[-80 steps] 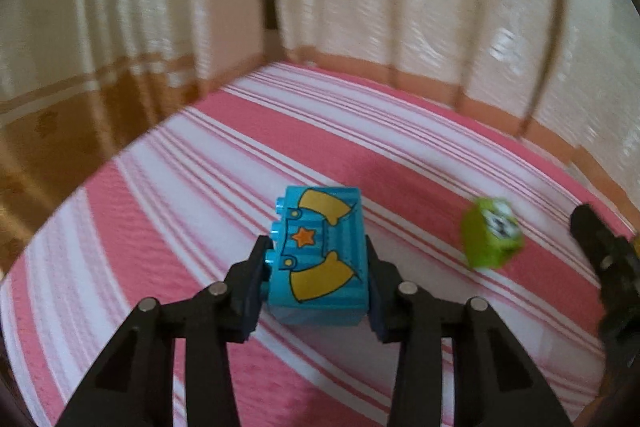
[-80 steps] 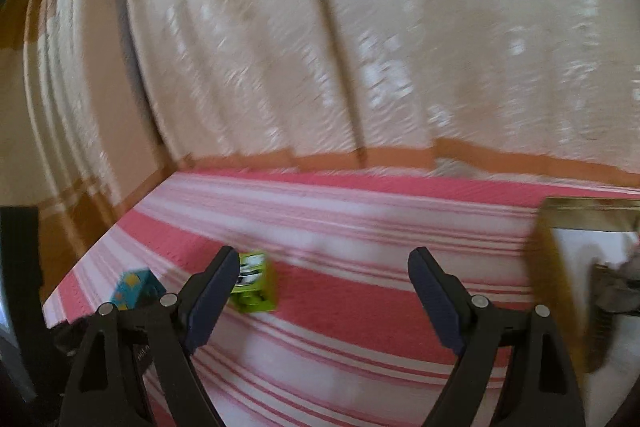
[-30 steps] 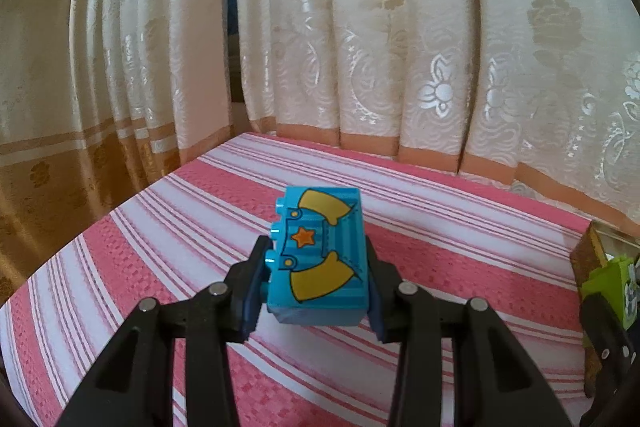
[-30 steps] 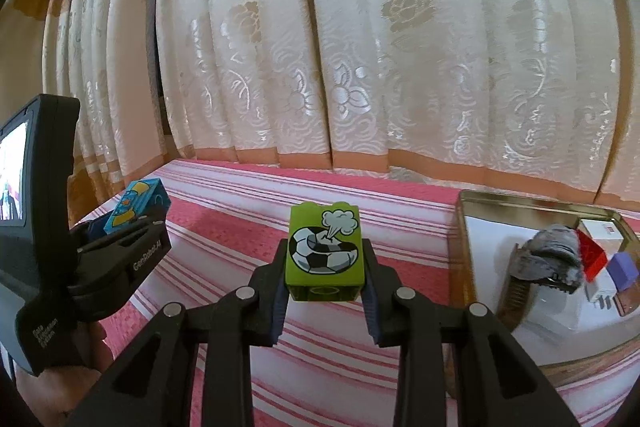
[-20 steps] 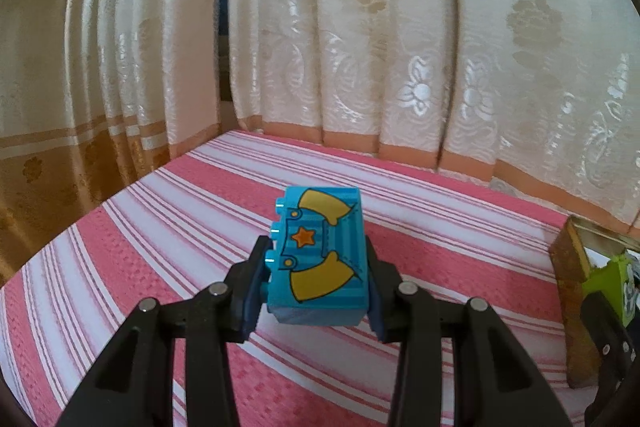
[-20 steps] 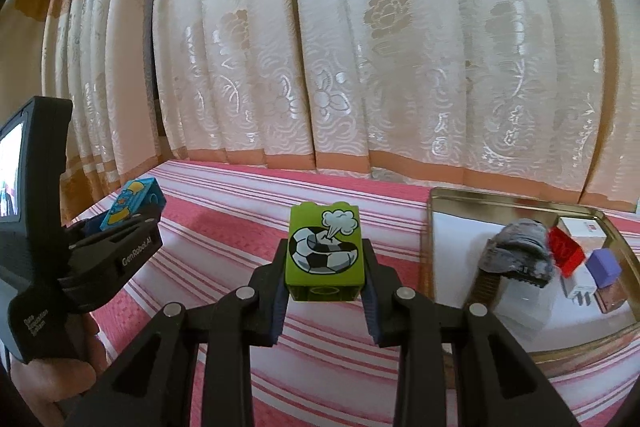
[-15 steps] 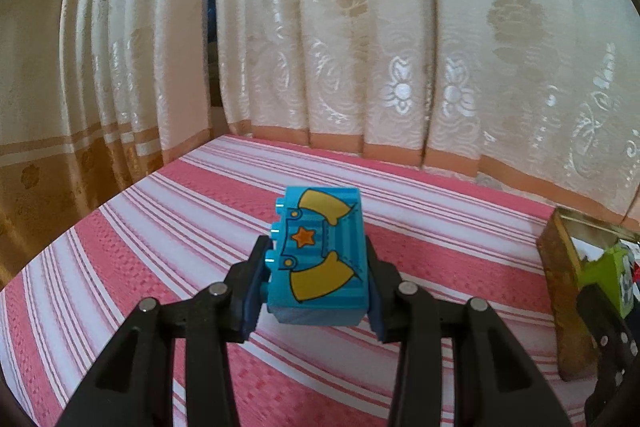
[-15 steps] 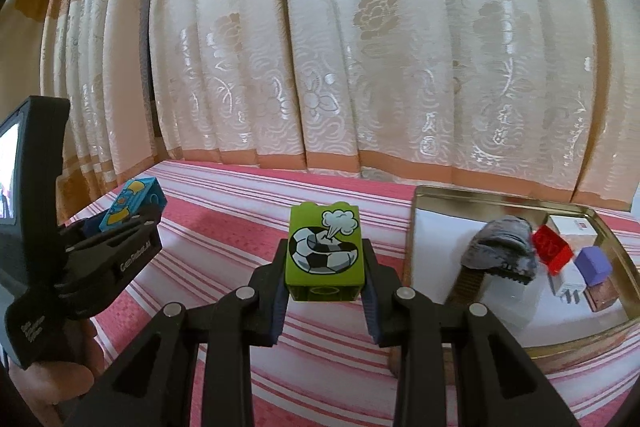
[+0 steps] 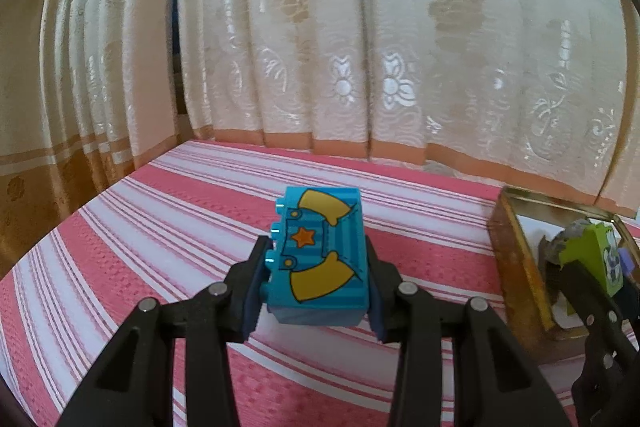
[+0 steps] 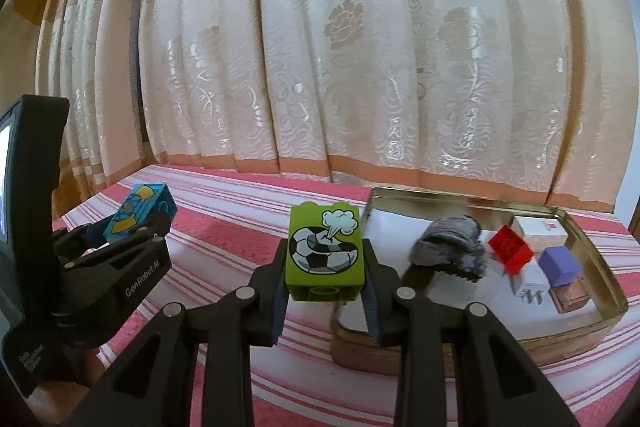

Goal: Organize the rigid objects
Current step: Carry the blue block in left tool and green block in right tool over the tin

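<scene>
My left gripper (image 9: 318,291) is shut on a blue toy brick (image 9: 320,255) with yellow sleeves and an orange star, held above the pink striped cloth. It also shows at the left of the right wrist view (image 10: 140,215). My right gripper (image 10: 324,291) is shut on a green toy brick (image 10: 324,251) with a football picture, held just left of the gold metal tray (image 10: 592,239). The green brick also shows at the right of the left wrist view (image 9: 596,259).
The tray (image 9: 516,247) holds a grey crumpled object (image 10: 452,243), a red block (image 10: 510,247), a purple cube (image 10: 558,265) and small white boxes (image 10: 540,231). Cream lace curtains (image 10: 360,47) hang behind the striped table (image 9: 140,247).
Both grippers have moved right towards the tray with their bricks held. The tray is nearer in both views. At the earliest frame the right gripper was open and the green brick lay on the cloth.
</scene>
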Action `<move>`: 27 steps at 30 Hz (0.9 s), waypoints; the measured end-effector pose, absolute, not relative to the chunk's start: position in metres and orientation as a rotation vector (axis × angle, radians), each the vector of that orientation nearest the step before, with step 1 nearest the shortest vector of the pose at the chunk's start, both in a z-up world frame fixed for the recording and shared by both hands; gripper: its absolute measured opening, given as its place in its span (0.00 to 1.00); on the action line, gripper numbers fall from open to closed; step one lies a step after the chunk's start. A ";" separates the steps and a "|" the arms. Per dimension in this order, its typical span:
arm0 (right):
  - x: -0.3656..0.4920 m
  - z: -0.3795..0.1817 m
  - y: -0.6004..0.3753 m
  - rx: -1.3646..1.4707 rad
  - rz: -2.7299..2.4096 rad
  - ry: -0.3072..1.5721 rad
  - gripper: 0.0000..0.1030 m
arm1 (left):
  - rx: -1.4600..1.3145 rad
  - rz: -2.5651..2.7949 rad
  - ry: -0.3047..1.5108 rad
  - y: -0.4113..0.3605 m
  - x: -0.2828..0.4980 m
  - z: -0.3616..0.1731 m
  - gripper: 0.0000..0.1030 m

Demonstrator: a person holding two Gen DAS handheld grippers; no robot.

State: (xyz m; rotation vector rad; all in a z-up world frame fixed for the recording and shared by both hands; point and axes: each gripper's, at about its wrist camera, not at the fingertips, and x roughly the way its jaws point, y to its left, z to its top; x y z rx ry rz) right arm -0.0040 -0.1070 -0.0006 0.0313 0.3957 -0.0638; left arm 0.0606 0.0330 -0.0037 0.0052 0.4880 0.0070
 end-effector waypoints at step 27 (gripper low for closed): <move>-0.040 0.012 -0.202 0.047 -0.193 0.320 0.33 | 0.041 -0.163 0.419 -0.072 0.033 0.013 0.40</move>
